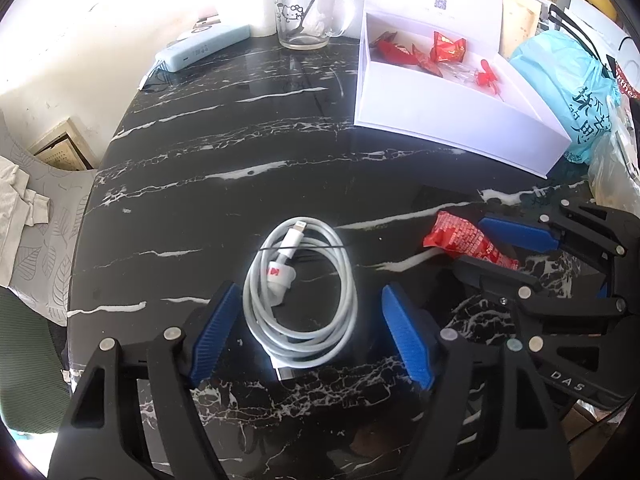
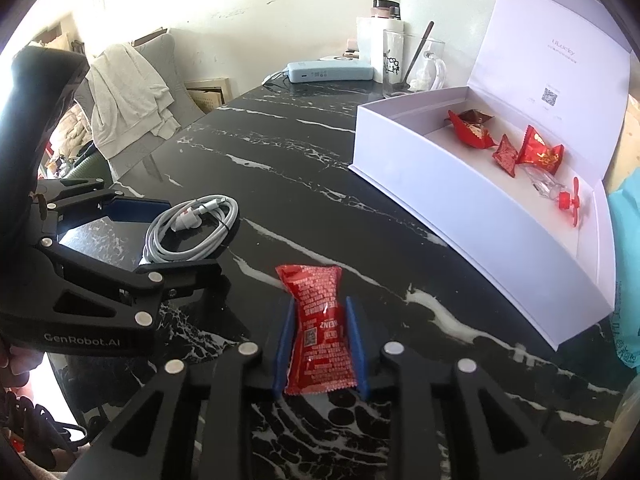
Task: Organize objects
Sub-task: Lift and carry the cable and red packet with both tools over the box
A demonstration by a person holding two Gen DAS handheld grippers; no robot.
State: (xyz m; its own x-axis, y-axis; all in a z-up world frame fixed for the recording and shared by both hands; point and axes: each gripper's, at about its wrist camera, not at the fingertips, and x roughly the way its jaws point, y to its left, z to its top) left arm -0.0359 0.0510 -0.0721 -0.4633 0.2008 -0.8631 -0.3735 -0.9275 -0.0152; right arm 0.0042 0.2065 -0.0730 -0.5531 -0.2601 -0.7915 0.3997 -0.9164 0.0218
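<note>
Cable [image 1: 300,292], coiled and white, lies on the black marble table [image 1: 224,148] between the spread jaws of the left gripper [image 1: 310,330], whose blue pads [image 1: 214,332] flank the coil without closing on it; right gripper [image 2: 320,344] is clamped on a red sachet [image 2: 320,328] (Heinz lettering shows), low over the table near the cable's right; far right, the open white box [image 2: 460,216] holds red candies [image 2: 536,152]; a glass mug [image 1: 308,8] stands far behind.
</note>
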